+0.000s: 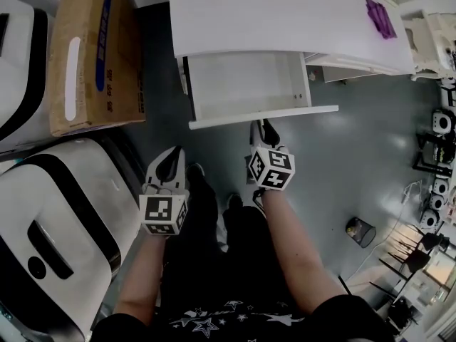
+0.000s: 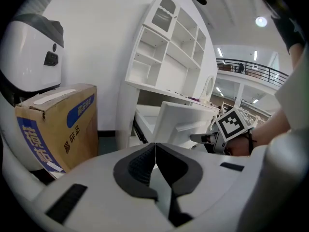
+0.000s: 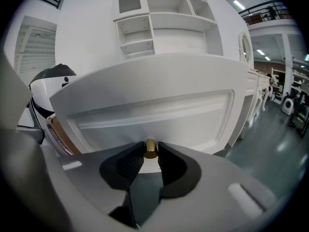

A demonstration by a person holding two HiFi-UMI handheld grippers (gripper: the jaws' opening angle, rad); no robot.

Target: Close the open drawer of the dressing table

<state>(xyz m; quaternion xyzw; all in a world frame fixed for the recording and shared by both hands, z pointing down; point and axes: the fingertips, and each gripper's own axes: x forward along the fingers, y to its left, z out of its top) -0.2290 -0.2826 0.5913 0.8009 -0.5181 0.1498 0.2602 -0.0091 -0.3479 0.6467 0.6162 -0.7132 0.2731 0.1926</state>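
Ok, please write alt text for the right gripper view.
The right gripper grips the small round brass knob on the white panelled drawer front. Above it rise the open shelves of the white wooden dressing table.

The head view is dim, nearly black at bottom. A ceiling lamp [image 2: 261, 21] glows upper right in the left gripper view; edges warp.

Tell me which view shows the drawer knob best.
Right gripper view: the brass knob sits close up between the jaws, against the drawer front. Head view hides it behind the right gripper; left gripper view shows only the drawer front side-on, no knob.
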